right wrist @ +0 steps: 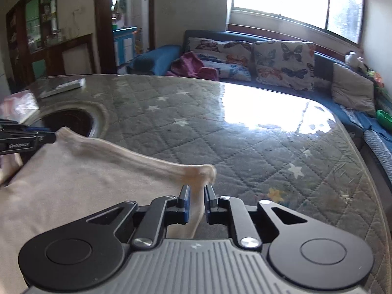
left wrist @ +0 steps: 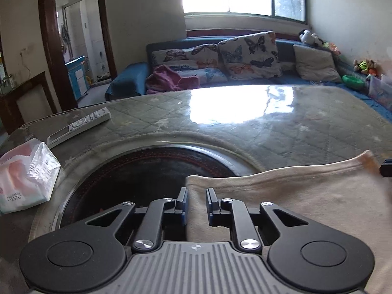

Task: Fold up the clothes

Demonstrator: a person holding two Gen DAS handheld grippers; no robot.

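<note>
Your left gripper [left wrist: 197, 197] pinches the near-left corner of the cream cloth [left wrist: 294, 196], fabric running between its nearly closed fingers, right at the rim of the dark round burner [left wrist: 147, 171]. The cloth's held edge stretches left to right between your two hands, lifted off the quilted table [right wrist: 245, 127]. Your right gripper [right wrist: 197, 194] is clamped on the other corner, bunched at its tips. Both hands are equally placed, so the fold looks set to carry that edge forward together.
</note>
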